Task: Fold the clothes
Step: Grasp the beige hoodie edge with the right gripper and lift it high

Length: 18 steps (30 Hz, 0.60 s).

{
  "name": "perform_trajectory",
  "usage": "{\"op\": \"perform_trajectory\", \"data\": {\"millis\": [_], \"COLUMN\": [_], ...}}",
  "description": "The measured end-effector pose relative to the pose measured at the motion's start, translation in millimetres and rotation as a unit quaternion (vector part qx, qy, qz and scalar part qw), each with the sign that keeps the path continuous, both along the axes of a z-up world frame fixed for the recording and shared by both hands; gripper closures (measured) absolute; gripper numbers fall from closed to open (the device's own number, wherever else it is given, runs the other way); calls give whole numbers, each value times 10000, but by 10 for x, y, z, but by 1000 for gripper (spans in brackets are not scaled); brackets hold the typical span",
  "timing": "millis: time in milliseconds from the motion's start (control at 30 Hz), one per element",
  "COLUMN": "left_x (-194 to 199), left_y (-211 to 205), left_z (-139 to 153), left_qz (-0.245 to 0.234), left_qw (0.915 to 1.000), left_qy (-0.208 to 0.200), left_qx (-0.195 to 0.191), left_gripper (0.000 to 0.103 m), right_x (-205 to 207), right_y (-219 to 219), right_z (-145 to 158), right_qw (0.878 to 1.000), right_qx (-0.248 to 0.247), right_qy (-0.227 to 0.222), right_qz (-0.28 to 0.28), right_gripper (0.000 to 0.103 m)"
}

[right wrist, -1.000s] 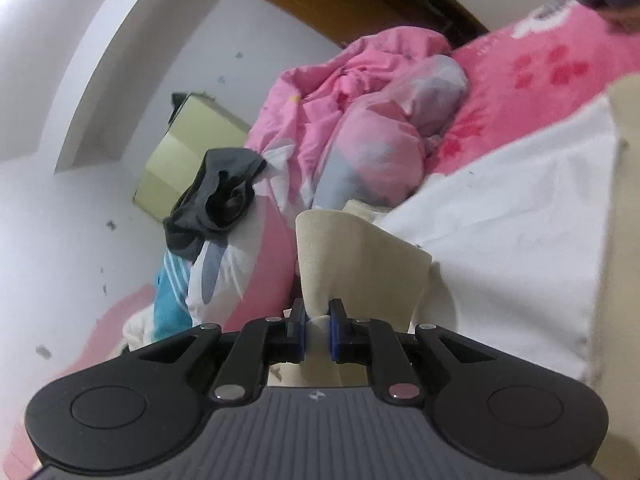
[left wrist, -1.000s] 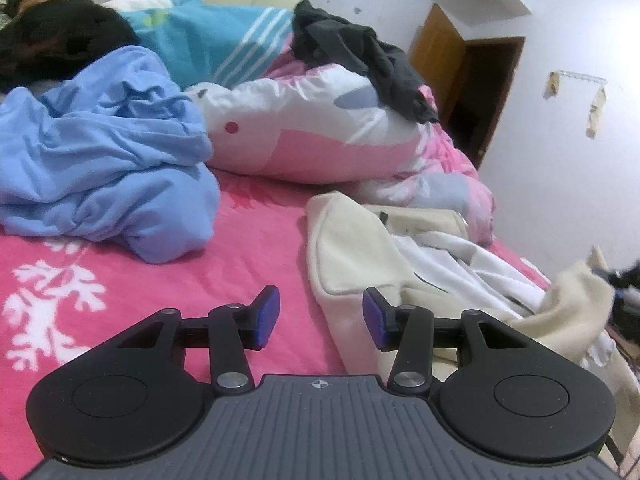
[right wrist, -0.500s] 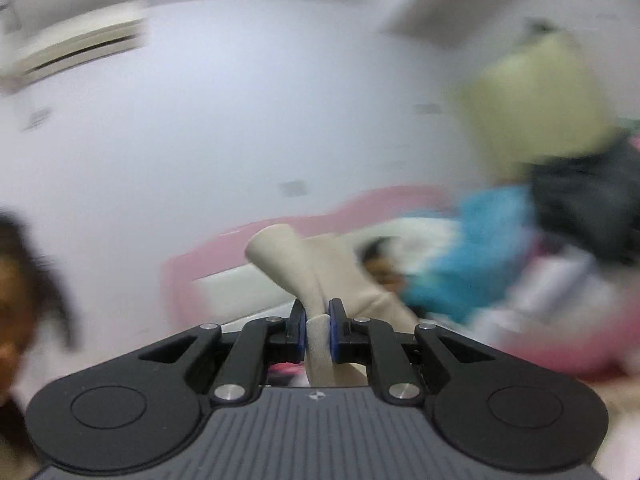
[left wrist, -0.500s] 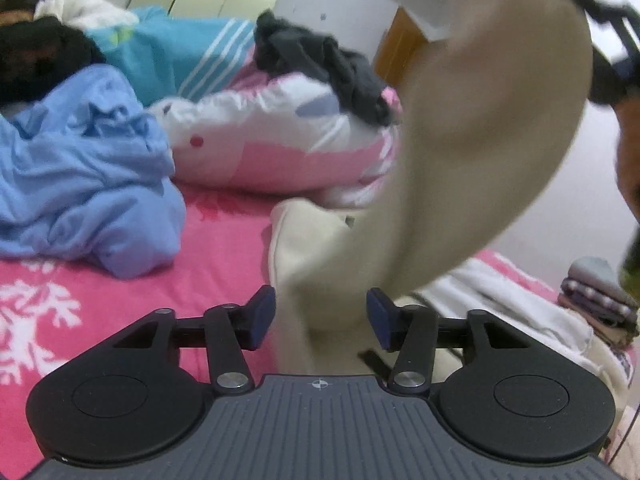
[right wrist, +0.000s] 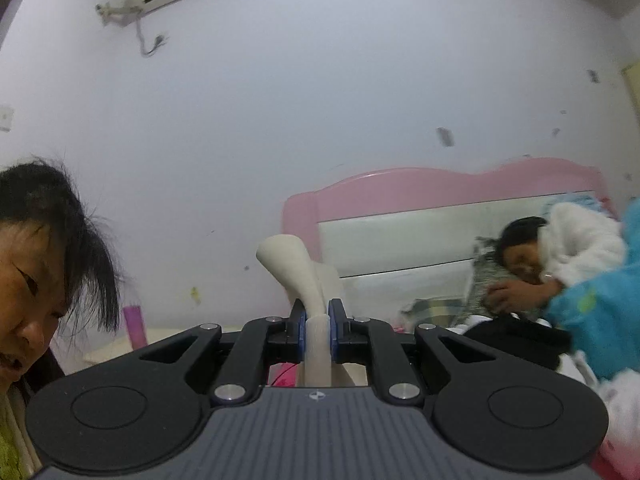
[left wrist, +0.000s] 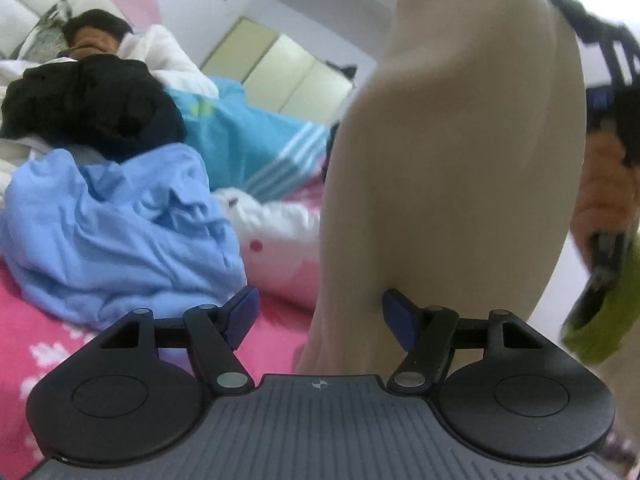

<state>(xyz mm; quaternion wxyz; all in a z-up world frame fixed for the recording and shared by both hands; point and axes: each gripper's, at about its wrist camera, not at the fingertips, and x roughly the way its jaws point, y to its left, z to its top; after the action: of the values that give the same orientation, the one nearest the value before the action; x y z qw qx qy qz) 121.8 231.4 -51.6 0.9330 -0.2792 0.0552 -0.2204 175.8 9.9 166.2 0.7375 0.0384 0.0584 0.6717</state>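
Right hand-held gripper (right wrist: 317,330) is pinching limp cream garment (left wrist: 452,168) at an edge; left hand-held gripper (left wrist: 316,314), gaping wide, is straddling its 12 o'clock drape.

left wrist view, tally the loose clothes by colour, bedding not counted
cream garment, hanging between the open left gripper fingers: 1
light blue garment, crumpled on the bed: 1
black garment, heaped behind it: 1
Total: 3
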Motion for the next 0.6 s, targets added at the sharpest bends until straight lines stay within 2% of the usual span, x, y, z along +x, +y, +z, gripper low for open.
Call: {"op": "perform_trajectory", "data": {"millis": [100, 200, 367, 400, 433, 467, 533, 567, 600], "left_x": [61, 79, 35, 21, 15, 15, 4, -11, -35], "left_y": [100, 168, 116, 87, 59, 34, 1, -3, -3], "left_z": [41, 82, 180, 199, 217, 236, 259, 260, 265], "left_qz": [-268, -702, -861, -863, -863, -867, -843, -806, -723], "left_qw": [9988, 9936, 9888, 9886, 9886, 9886, 9887, 9887, 9888], "left_qy": [-170, -390, -743, -794, -834, -861, -907, -929, -974], "left_qx": [-374, -797, -963, -947, -911, -878, -849, -862, -871], "left_gripper": [27, 16, 13, 18, 28, 34, 53, 56, 64], "right_x": [113, 172, 278, 291, 310, 329, 368, 387, 406], "right_y": [72, 88, -22, -35, -19, -3, 29, 45, 61], "right_z": [11, 25, -23, -28, -16, -4, 20, 32, 44], "right_qw": [9996, 9982, 9974, 9976, 9978, 9979, 9981, 9982, 9983], "right_qx": [55, 160, 385, 379, 381, 383, 387, 389, 390], "right_qy": [-48, -78, 106, 135, 116, 98, 61, 42, 23], "right_qz": [268, 568, 604, 559, 538, 518, 477, 457, 436], "right_gripper": [91, 91, 91, 91, 91, 91, 91, 91, 91]}}
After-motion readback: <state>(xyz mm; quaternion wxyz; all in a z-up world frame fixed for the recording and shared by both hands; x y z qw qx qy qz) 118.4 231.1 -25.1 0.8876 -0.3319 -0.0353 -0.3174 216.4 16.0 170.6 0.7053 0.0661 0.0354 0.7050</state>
